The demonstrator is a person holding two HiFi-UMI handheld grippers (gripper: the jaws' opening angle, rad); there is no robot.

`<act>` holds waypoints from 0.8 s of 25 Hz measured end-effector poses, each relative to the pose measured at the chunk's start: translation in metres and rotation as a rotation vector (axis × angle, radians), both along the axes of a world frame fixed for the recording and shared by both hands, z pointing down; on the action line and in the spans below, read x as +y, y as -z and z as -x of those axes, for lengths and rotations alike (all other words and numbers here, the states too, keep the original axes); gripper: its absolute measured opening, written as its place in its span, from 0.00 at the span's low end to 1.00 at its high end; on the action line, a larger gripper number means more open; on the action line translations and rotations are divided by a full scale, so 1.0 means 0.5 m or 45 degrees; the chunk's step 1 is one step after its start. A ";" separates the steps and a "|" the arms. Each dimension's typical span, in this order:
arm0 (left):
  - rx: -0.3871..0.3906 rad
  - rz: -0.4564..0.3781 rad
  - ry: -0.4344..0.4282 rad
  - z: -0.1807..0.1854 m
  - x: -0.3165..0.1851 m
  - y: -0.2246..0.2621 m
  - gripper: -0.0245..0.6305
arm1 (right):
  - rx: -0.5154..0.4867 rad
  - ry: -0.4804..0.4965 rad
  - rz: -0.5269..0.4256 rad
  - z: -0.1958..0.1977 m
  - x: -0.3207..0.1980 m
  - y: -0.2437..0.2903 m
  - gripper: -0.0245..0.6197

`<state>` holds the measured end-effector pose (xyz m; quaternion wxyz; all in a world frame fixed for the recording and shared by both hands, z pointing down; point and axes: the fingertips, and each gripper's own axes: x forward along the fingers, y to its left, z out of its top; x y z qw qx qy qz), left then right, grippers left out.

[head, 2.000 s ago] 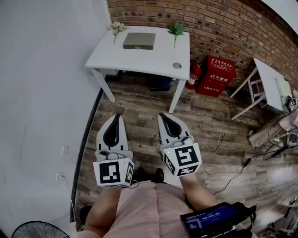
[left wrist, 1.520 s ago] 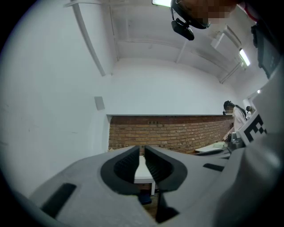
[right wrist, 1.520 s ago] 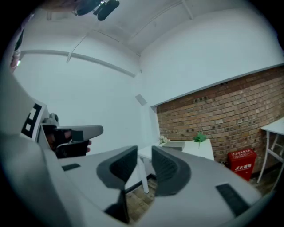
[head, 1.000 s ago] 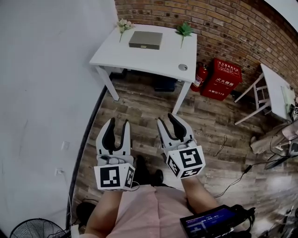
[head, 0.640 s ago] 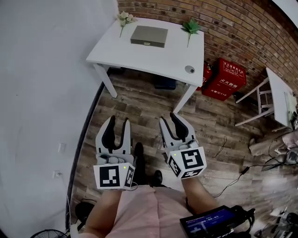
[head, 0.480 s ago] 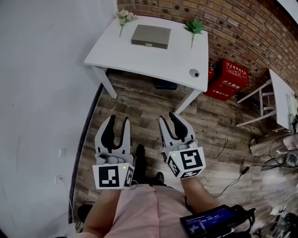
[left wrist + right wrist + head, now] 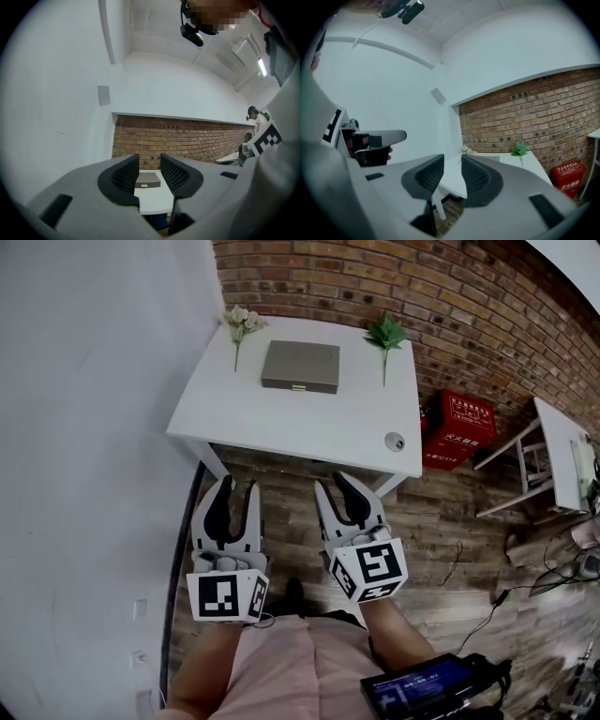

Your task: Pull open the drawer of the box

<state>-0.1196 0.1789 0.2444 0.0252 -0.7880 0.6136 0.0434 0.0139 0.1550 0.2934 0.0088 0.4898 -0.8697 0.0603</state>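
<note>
The left gripper and right gripper hover short of the near edge of the desk, jaws apart, closing on nothing: the reach seems barely begun. The box sits near the far edge, its drawer facing the person, apparently shut.

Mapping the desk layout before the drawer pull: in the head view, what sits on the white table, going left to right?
Pale flowers → grey box → green plant.
</note>
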 end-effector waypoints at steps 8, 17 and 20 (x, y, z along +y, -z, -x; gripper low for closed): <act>-0.013 0.012 -0.086 -0.001 -0.101 -0.003 0.24 | -0.010 -0.084 -0.001 0.000 -0.087 0.006 0.22; -0.030 0.099 -0.151 -0.034 -0.191 -0.070 0.23 | -0.026 -0.149 0.081 -0.034 -0.165 -0.059 0.21; -0.038 0.112 -0.157 -0.032 -0.241 -0.092 0.23 | -0.034 -0.159 0.099 -0.035 -0.215 -0.083 0.21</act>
